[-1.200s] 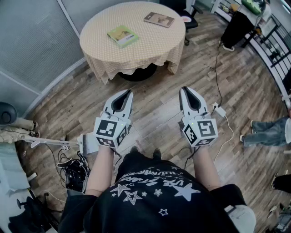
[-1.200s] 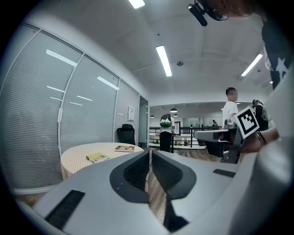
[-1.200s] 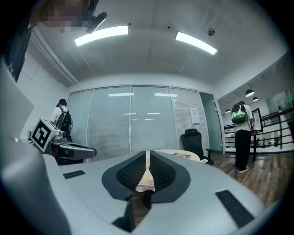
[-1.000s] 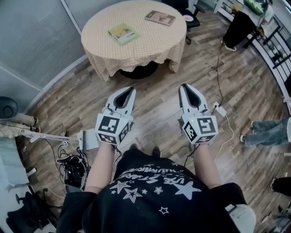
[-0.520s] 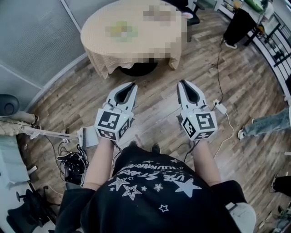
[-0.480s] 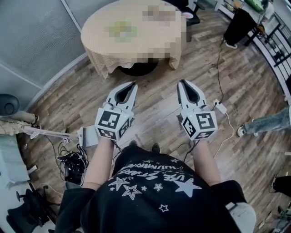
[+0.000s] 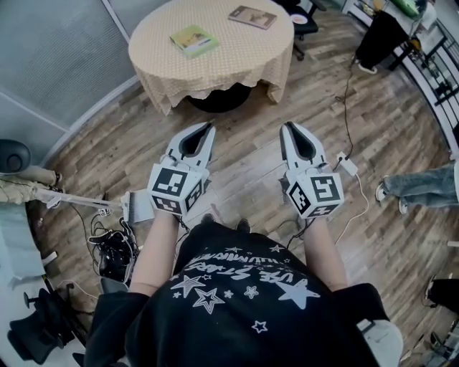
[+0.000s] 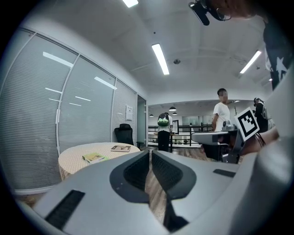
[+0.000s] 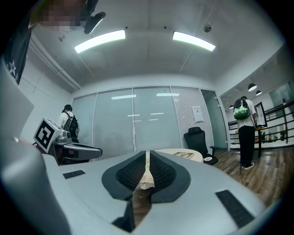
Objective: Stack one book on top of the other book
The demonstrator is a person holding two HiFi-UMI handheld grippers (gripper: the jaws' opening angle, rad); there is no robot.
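Left gripper (image 7: 209, 127) held over wood floor (image 7: 244, 154), jaws pressed together, nothing between; right gripper (image 7: 286, 125) beside it at right, jaws likewise pressed together, empty; both point toward far round table (image 7: 215, 75) with tan checked cloth, well apart from it; green book (image 7: 193, 40) flat on table's left part; brown book (image 7: 252, 16) flat near table's far right edge, well apart from green book; books not stacked; black office chair (image 7: 307, 21) beyond table at right; white adapter with cable (image 7: 347, 166) on floor just right of right gripper.
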